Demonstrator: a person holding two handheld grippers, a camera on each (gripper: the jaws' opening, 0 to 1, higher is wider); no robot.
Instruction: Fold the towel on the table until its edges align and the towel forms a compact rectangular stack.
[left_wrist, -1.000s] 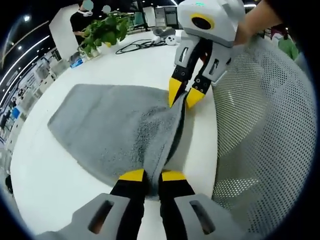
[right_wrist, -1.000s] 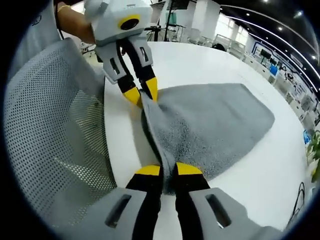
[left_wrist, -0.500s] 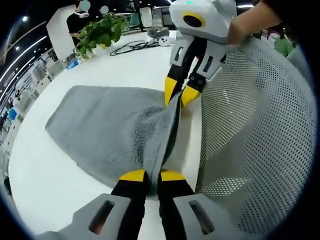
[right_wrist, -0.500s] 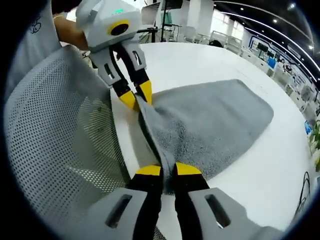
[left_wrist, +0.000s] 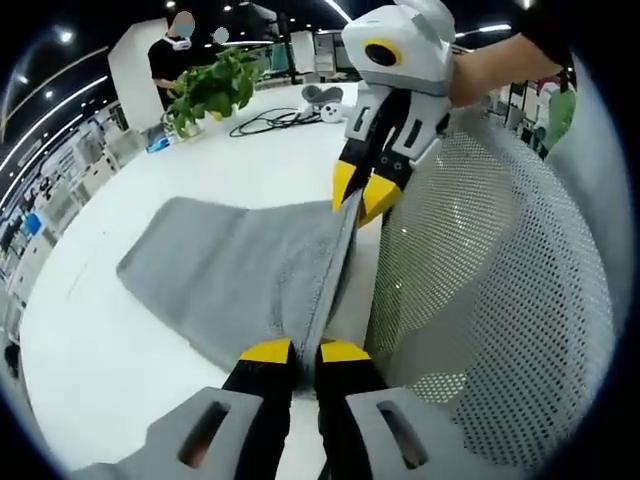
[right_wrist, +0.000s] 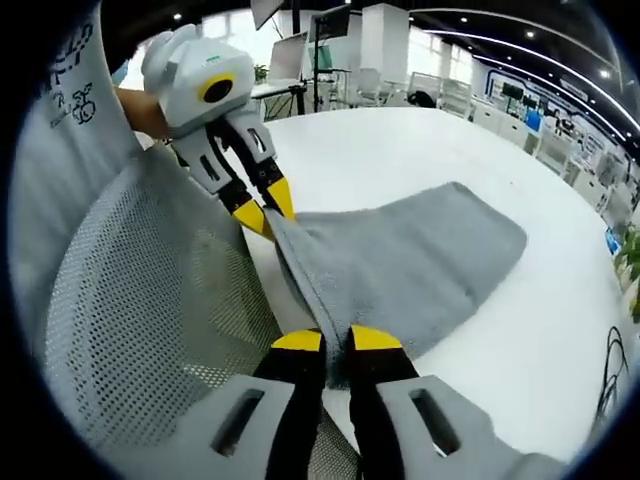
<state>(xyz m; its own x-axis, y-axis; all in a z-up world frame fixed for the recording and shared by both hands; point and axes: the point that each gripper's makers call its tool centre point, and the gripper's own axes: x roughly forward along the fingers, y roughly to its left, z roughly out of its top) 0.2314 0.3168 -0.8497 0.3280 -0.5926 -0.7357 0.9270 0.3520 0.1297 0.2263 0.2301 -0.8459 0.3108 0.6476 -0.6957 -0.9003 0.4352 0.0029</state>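
Gripping the grey towel (left_wrist: 235, 285) along its near edge: left gripper (left_wrist: 294, 352) and right gripper (right_wrist: 335, 340) both clamped on corners (edge lifted taut between them), the rest lying on the white table (left_wrist: 120, 360) beside a mesh chair (left_wrist: 500, 300).

A small dark printed logo is seen on the person's grey shirt (right_wrist: 75, 75) in the right gripper view; its letters cannot be made out.
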